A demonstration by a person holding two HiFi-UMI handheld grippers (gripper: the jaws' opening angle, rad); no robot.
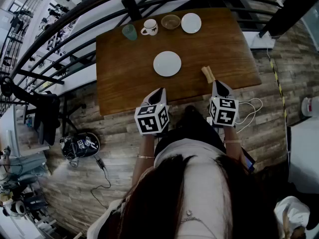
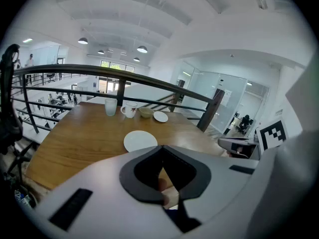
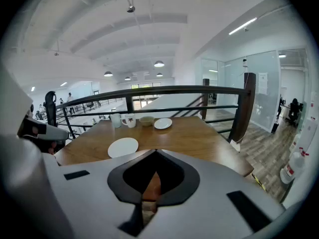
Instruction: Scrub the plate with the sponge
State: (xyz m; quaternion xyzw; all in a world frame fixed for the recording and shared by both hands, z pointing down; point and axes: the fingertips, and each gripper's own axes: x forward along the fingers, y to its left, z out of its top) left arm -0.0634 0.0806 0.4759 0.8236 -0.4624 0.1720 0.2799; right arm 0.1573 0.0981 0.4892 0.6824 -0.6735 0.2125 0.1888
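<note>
A white plate (image 1: 167, 63) lies near the middle of the wooden table (image 1: 124, 78). The same plate (image 2: 140, 140) shows ahead of the left gripper, and the plate (image 3: 123, 147) lies ahead and to the left of the right gripper. A tan sponge (image 1: 208, 74) lies to the plate's right, near the table's front edge. My left gripper (image 1: 160, 90) hovers at the front edge, just short of the plate, jaws shut and empty (image 2: 162, 148). My right gripper (image 1: 218, 83) sits just behind the sponge, also shut on nothing (image 3: 155, 152).
Along the table's far edge stand a teal glass (image 1: 129, 32), a mug (image 1: 149, 28), a small bowl (image 1: 171, 22) and a second white plate (image 1: 191, 23). A black railing (image 1: 75, 29) runs behind the table. A bag (image 1: 79, 145) and cables (image 1: 249, 108) lie on the floor.
</note>
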